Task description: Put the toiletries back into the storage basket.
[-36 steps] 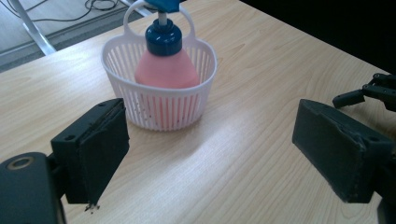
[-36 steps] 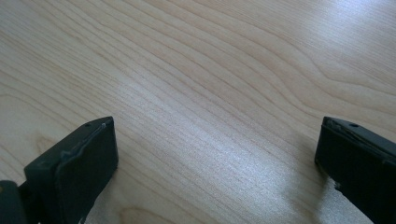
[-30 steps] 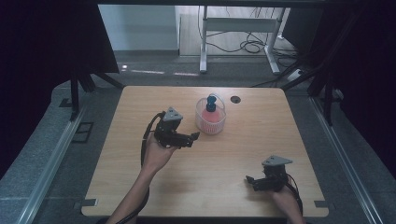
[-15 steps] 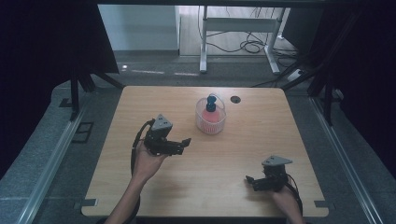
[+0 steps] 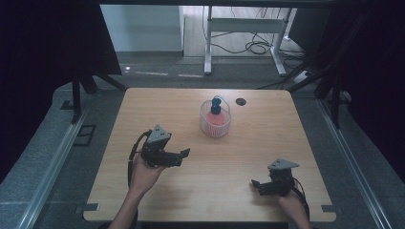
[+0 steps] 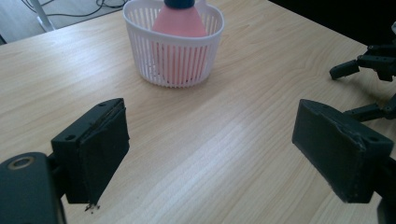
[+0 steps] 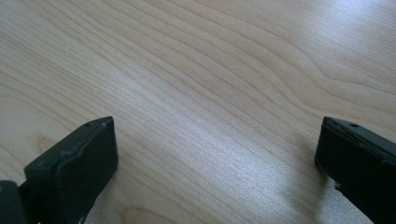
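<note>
White slatted plastic forms the basket (image 5: 215, 125), which stands right of centre at the far side of the wooden table (image 5: 143, 105) and holds an upright pink bottle (image 6: 180, 28) with a dark blue cap (image 5: 216, 105). Well nearer, the left gripper (image 5: 184, 156) gapes empty toward it; the right gripper (image 5: 255, 186), near the right front edge, gapes over bare wood. Slats read clearly in the left gripper view.

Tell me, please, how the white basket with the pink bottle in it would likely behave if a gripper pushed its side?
The white basket looks like thin slatted plastic, so probably light and slightly flexible. On the smooth wooden table it would likely slide. The tall pink bottle rises above the rim, so it might tip.
</note>
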A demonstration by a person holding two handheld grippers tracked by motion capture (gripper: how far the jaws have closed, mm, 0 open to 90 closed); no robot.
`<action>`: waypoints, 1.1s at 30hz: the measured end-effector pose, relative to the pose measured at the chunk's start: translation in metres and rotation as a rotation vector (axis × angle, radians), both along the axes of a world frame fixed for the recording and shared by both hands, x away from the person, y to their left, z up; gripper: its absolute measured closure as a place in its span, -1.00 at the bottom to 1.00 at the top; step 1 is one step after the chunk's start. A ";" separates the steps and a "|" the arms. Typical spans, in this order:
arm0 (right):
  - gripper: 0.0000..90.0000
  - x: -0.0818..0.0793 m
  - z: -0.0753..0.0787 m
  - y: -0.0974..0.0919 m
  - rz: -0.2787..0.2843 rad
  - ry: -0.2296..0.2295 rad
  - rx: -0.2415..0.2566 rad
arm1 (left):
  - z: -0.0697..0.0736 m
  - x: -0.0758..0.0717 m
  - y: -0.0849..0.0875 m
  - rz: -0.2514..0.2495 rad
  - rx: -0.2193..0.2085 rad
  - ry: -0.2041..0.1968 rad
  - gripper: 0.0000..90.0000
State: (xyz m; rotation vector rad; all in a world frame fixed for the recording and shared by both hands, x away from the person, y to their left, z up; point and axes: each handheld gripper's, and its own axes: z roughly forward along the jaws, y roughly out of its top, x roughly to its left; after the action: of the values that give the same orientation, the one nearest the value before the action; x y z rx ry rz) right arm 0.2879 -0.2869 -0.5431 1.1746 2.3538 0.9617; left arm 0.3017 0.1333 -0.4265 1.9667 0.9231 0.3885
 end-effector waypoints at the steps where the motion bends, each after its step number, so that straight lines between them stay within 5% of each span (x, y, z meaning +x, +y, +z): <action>1: -1.00 0.000 0.000 0.000 0.000 0.000 0.000 | -0.001 -0.002 0.002 0.001 -0.003 0.001 -0.76; 15: -1.00 0.000 0.000 0.000 0.001 -0.001 0.000 | -0.020 -0.027 0.026 0.028 -0.036 -0.013 -0.76; 33: -1.00 -0.001 0.000 0.000 -0.007 0.000 0.002 | -0.064 -0.060 0.039 0.051 0.010 0.007 -0.76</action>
State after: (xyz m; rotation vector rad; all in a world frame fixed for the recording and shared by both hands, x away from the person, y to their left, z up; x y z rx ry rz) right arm 0.2873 -0.2865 -0.5432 1.1822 2.3479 0.9619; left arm 0.2414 0.1725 -0.4907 1.9574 0.9787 0.4163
